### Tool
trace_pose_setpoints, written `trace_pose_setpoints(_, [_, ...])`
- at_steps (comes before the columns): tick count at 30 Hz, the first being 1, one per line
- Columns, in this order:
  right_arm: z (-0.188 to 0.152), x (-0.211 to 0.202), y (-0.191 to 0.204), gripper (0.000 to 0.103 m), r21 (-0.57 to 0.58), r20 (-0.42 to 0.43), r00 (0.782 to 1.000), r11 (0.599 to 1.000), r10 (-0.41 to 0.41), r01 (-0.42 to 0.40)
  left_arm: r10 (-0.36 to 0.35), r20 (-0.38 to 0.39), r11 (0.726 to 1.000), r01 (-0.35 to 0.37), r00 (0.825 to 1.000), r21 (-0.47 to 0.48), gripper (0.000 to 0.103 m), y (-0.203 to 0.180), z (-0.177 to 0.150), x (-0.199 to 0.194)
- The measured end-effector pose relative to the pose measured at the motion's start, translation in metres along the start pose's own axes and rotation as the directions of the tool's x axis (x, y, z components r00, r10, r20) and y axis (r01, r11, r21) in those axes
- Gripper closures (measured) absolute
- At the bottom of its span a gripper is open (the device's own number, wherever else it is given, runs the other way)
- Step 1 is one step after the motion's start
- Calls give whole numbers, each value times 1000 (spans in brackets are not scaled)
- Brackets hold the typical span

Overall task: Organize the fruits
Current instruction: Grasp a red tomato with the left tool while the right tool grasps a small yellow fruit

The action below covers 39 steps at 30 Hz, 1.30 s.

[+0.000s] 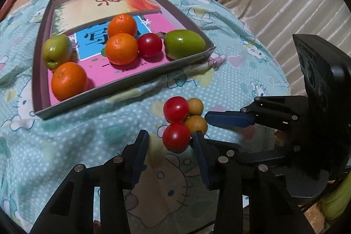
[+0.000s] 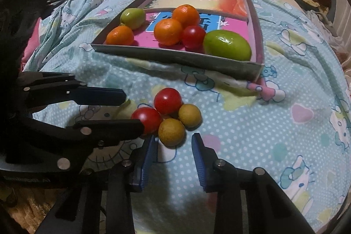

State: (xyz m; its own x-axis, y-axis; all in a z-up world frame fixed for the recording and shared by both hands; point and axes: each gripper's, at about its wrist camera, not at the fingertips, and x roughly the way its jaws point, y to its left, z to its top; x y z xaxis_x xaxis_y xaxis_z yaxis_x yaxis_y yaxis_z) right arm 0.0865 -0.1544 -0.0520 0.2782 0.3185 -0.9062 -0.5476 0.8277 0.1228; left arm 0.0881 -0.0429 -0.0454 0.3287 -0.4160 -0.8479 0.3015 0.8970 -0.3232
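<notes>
On dotted cloth (image 1: 87, 142): 2 glossy round tomatoes (image 1: 176, 109), 2 matte yellow fruits (image 1: 196, 124).

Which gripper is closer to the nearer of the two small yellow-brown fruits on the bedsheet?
Right. The right gripper has the nearer yellow-brown fruit just ahead of its fingertips. The left gripper is lined up on the neighbouring red tomato instead.

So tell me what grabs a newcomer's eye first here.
A tight cluster of two red tomatoes and two yellow fruits sits on the blue cartoon bedsheet, with the left gripper and right gripper closing in. Behind it, a shallow box holds oranges, green fruits and another tomato.
</notes>
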Motion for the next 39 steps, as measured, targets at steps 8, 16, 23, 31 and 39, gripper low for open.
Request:
trace_pose_setpoints(8, [5,13,2,77,-20,-13,1000,1000,-14,14,-11,-50,1000,12,999,26,67,5,7,14])
trace_pose_setpoints(16, [5,13,7,78,-41,-12,999,998,-39,38,-12,-56,999,14,998,40,71,3,10,20])
trace_pose_setpoints(23, [2,6,11,78,-68,-14,997,995,-81,80,1,-65,998,3,998,60,71,-2,12,27])
trace_pose_setpoints(31, [3,14,8,78,-65,-36,996,995,-79,76,3,-76,999,1,997,45,72,0,12,28])
trace_pose_setpoints(39, [2,8,7,78,-59,-34,997,996,-69,67,5,-77,999,-1,997,53,74,-2,13,26])
